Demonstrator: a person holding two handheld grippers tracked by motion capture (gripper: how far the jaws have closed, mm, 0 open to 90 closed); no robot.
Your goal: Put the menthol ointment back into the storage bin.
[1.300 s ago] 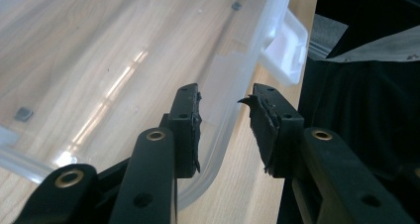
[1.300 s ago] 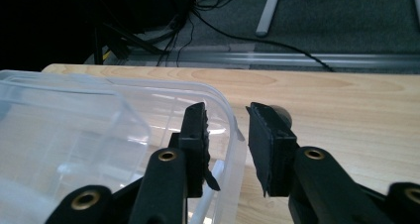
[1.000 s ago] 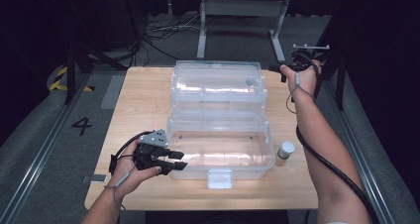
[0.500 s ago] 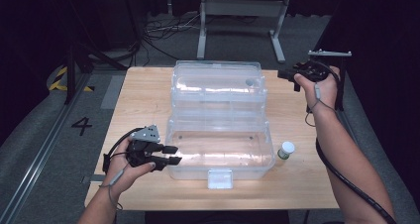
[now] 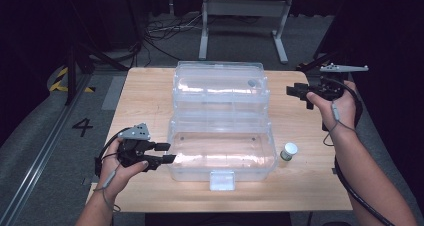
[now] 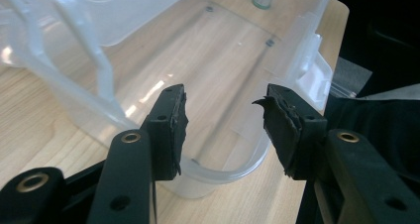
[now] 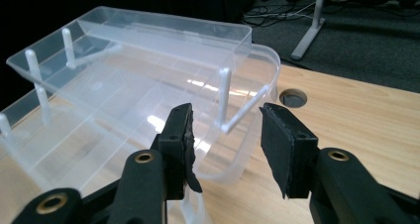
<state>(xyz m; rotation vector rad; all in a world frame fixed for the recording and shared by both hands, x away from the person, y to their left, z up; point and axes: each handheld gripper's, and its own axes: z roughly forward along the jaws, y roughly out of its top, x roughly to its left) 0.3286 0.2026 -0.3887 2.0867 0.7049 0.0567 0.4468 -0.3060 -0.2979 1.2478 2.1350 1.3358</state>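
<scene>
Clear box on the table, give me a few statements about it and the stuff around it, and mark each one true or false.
1. The clear box stands open, its lid tipped back. True.
2. The left gripper is clamped on the box. False: its jaws stand apart, with nothing pressed between them.
3. A small bottle stands on the table to the right of the box. True.
4. The bottle lies inside the box. False: it is outside, on the table.
5. The right gripper holds the bottle. False: it is open, near the lid's right end.
</scene>
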